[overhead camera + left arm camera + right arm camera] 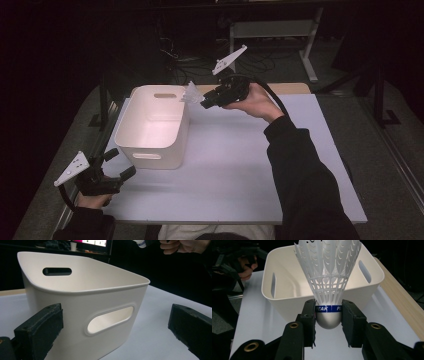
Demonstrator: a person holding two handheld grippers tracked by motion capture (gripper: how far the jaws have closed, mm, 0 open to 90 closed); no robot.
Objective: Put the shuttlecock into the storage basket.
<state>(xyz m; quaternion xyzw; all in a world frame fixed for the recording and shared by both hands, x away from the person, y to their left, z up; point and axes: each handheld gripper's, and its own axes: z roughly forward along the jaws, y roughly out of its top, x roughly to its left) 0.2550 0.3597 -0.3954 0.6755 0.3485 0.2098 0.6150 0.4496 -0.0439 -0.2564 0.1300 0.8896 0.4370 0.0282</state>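
- Shuttlecock point(327, 277): pinched at its cork by my right gripper point(328, 315), just beside the white bin's point(131, 134) rim.
- Handling: carry over the opening, release low, skirt clear of wall.
- Left gripper point(116, 162): spread, idle on the worktop point(235, 170).

Dark room, light falls on the pale table top point(240, 165) only. Grey floor point(370, 135) around it, cables point(190, 60) and a grey metal stand point(280, 30) behind, wooden strip point(292, 88) at the far edge.
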